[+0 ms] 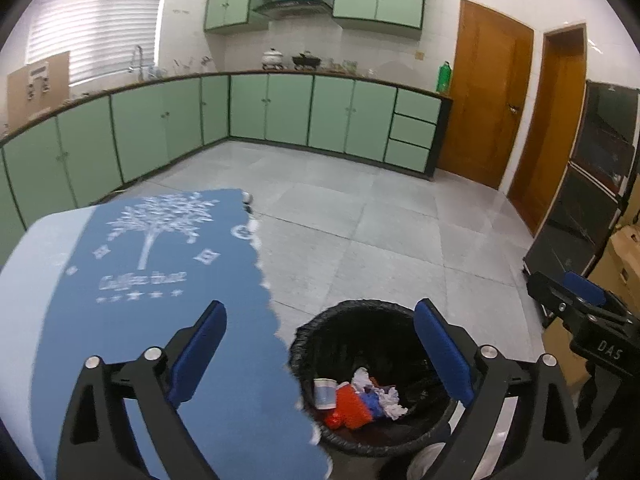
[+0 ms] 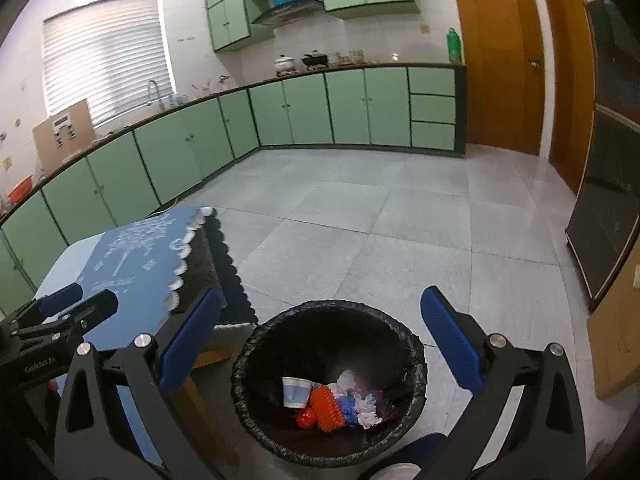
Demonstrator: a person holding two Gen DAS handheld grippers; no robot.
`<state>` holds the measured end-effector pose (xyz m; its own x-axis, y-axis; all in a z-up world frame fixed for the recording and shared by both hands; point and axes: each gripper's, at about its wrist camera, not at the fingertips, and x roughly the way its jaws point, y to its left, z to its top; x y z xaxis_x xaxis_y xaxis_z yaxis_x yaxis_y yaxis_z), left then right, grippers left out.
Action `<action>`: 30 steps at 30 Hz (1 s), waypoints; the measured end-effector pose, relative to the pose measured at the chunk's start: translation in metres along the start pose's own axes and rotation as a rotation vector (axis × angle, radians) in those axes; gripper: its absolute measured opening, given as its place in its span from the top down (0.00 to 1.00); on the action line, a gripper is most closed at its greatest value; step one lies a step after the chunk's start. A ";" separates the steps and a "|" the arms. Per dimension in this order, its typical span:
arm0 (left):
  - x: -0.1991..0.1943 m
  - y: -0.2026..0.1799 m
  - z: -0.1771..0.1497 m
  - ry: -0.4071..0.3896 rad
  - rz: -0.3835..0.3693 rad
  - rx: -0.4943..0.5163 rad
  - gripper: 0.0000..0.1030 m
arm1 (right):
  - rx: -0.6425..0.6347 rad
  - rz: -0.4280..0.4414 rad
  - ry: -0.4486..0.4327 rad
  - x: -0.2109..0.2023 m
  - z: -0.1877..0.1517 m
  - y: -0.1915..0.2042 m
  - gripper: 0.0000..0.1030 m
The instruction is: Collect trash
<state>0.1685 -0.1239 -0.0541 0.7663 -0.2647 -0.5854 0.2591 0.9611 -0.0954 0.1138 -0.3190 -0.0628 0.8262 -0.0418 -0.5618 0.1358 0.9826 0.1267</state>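
Right wrist view shows both grippers, left [image 1: 320, 356] and right [image 2: 320, 344], spread wide and empty above the bin [image 2: 416, 354], its light, crushable trash [image 2: 332, 400] likely best pinched gently mid-body.

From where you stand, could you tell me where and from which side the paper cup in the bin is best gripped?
Grip the paper cup across its side wall near the open rim, coming from above through the bin's mouth. It lies tilted against the left inner wall beside the orange spiky ball, so the upper side is probably the freest.
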 end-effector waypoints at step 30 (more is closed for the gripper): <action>-0.143 0.020 -0.009 -0.149 0.063 -0.017 0.06 | -0.130 0.108 -0.091 -0.126 0.003 0.064 0.05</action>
<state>0.0584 -0.0661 0.0207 0.8597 -0.2112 -0.4651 0.1985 0.9771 -0.0768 0.0202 -0.2511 0.0180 0.8789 0.0545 -0.4739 -0.0230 0.9971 0.0720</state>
